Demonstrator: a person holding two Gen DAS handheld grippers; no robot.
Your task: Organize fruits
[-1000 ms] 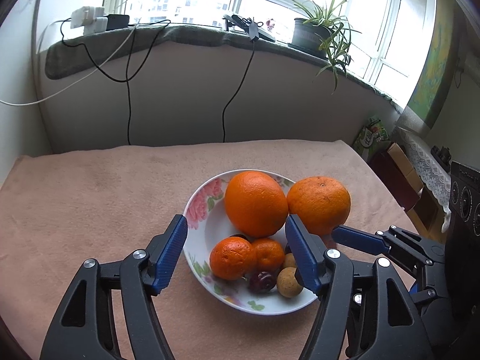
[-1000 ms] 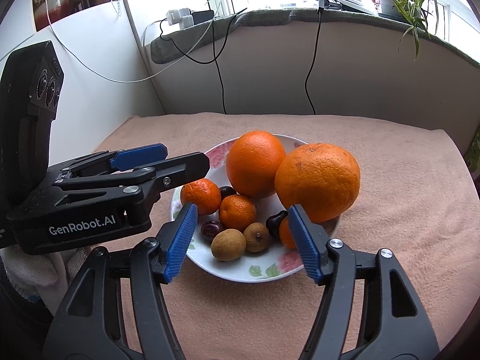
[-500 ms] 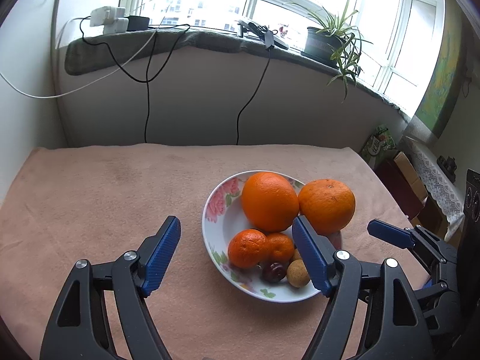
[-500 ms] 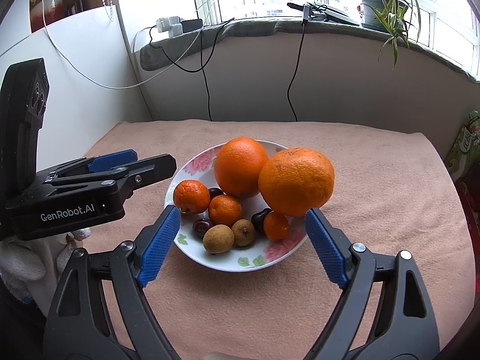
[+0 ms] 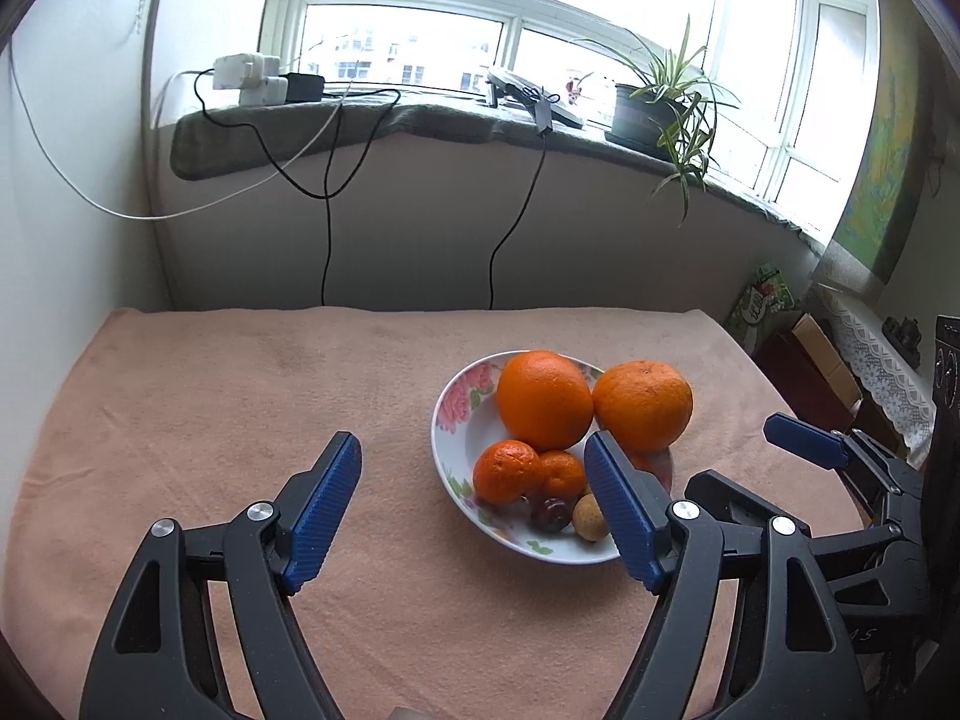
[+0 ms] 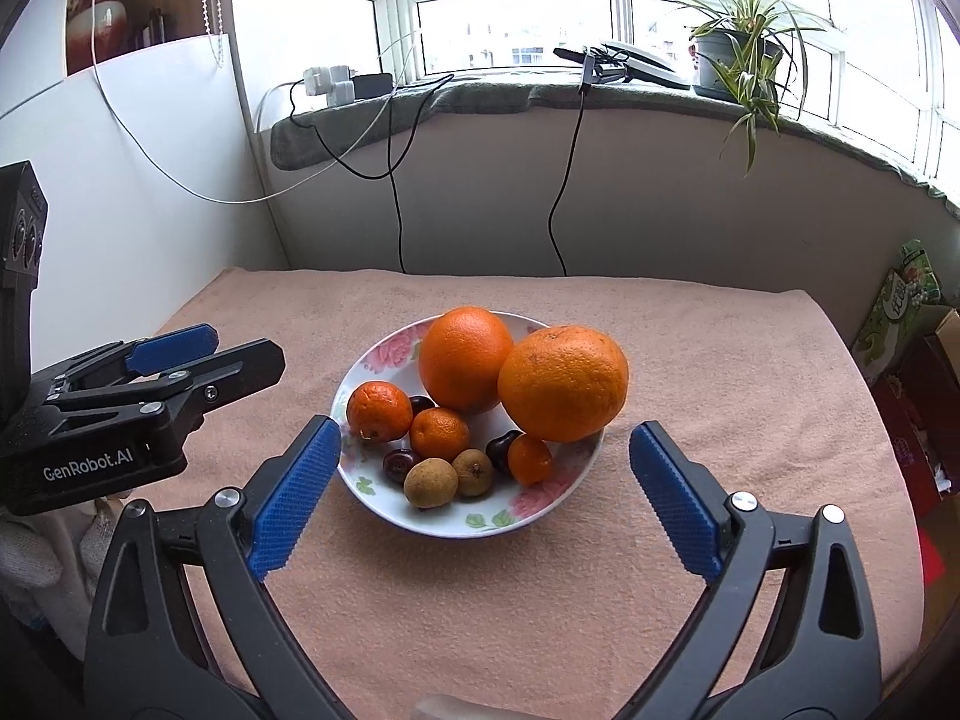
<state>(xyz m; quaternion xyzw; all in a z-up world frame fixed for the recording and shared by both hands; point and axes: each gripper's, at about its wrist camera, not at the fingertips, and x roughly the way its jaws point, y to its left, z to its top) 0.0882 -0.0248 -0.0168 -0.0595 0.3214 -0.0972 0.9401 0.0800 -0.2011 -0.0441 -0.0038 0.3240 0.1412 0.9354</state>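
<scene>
Peach terry cloth (image 5: 240, 396) covers the table under my left gripper (image 5: 474, 507), whose blue ribbed fingers (image 5: 324, 504) stand wide apart, holding nothing. From this wrist, the white floral porcelain bowl (image 5: 456, 414) sits ahead and to the right, heaped with fruit: a big round orange (image 5: 543, 399) toward the back, a second large orange (image 5: 642, 405) perched at the right rim, small mandarins (image 5: 507, 471) in front. My right finger pad hides part of the pile, so I cannot count everything from here. I judge the bowl sits off-centre because I am hovering clear of it.

From the right wrist, my right gripper (image 6: 483, 498) is likewise spread open and empty, its pads framing the bowl's near rim (image 6: 456, 525) without touching. Here the small things show: two brownish round fruits (image 6: 429, 483), dark cherry-like ones (image 6: 401, 465), another mandarin (image 6: 531, 459). With everything gathered in one bowl and nothing loose on the cloth, the sorting looks essentially finished to me.
</scene>
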